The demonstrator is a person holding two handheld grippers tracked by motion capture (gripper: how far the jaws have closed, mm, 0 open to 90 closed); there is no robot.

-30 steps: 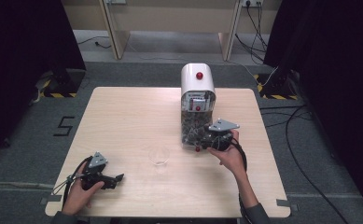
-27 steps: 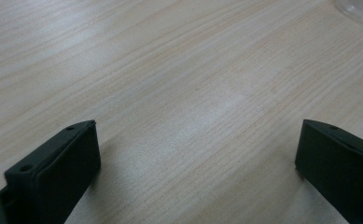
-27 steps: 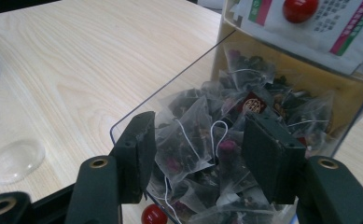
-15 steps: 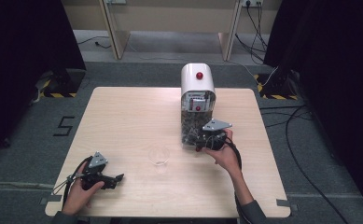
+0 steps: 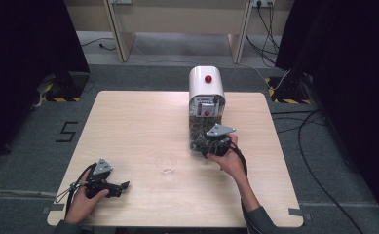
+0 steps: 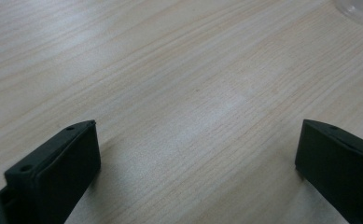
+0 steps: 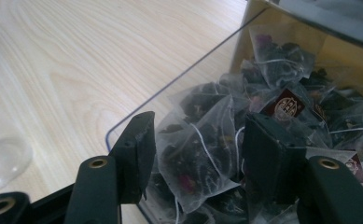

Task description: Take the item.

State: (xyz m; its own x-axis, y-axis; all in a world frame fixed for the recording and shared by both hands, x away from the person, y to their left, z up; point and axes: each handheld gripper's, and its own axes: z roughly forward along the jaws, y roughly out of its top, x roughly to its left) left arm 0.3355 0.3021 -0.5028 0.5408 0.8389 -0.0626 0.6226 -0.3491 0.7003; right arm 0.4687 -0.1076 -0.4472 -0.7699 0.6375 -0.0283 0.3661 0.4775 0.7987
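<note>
A white dispenser (image 5: 206,90) with a red button stands at the table's middle back; its clear lower bin (image 7: 170,88) is full of pyramid tea bags (image 5: 196,134). My right gripper (image 5: 207,148) reaches into the bin's front. In the right gripper view it (image 7: 198,135) is open, and one tea bag (image 7: 200,154) lies between its jaws without being pinched. A clear empty cup (image 5: 166,163) stands in front of the dispenser, to the left. My left gripper (image 5: 123,185) rests low at the near left, open, with bare wood between its jaws (image 6: 198,135).
The light wooden table (image 5: 128,122) has free room across its left half. The cup's rim (image 6: 359,9) is at the top right of the left gripper view, and the cup (image 7: 2,161) is at the lower left of the right gripper view. Cables lie on the floor at right.
My right gripper has shifted left and down into the dispenser's bin of tea bags. The left gripper and the cup have stayed put.
</note>
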